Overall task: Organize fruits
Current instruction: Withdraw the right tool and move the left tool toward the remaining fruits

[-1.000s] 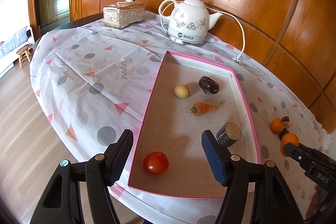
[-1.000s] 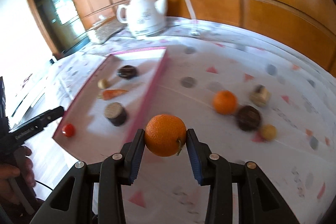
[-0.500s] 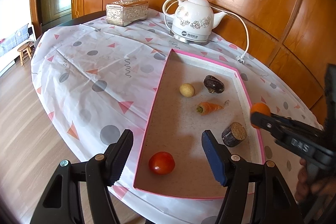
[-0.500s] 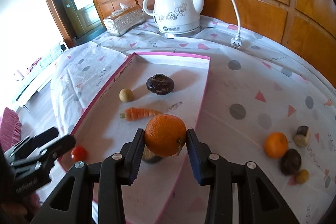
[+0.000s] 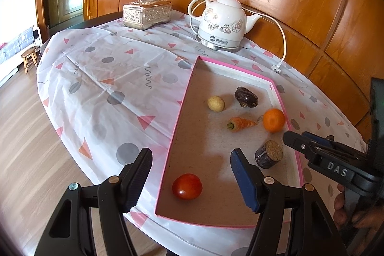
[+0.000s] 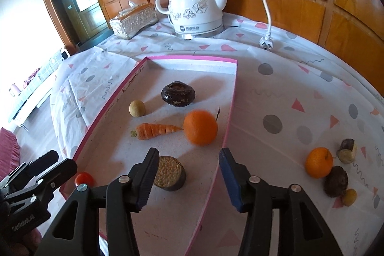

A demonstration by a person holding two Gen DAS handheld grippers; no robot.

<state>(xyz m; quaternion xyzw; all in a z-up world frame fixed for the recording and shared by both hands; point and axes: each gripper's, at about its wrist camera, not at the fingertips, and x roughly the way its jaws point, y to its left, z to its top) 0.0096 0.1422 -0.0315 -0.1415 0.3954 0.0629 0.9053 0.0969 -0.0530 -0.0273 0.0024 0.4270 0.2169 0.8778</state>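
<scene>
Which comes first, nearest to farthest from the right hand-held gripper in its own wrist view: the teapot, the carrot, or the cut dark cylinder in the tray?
1. Cut dark cylinder: in the tray, right at the left finger of the right hand-held gripper.
2. Carrot: mid-tray, beside the orange.
3. Teapot: beyond the tray's far end, by the wall.

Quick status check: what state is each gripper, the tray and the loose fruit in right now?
Right gripper: open, empty.
Left gripper: open, empty.
Round orange fruit: released, in tray.
Pink-rimmed tray: holds six items.
Second orange: outside tray, on tablecloth.
White kettle's plug: unplugged, on tablecloth.
</scene>
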